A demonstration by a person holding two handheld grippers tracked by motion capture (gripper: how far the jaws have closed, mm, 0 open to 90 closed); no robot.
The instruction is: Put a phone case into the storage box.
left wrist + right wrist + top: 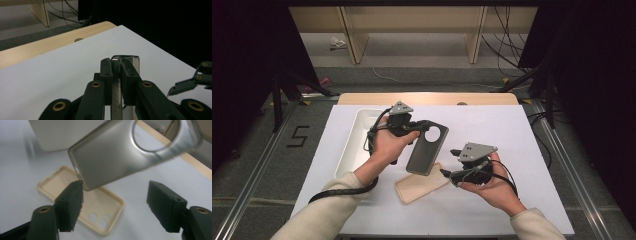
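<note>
The left tool [418,126] is clamped on the edge of a grey phone case [428,148], its jaws pressed tight against the thin wall, as the left gripper view shows with the case [117,82] standing edge-on between them. The case hangs lifted above the tabletop [512,135], tilted, its round camera opening toward the far end. The right tool [451,167] stands wide open, nothing between its jaws; in the right gripper view one jaw sits just beside the grey case's [120,157] lower corner, whether touching cannot be told.

Under the grey case lies a beige phone case [419,184] flat on the tabletop, hollow side up, with small round camera holes near one end [82,202]. It sits between the two hands, partly below the lifted case. A white oblong tray [357,135] lies on the left of the tabletop, behind the left hand [387,147]. The right hand [492,185] holds its tool low near the tabletop's near right.
</note>
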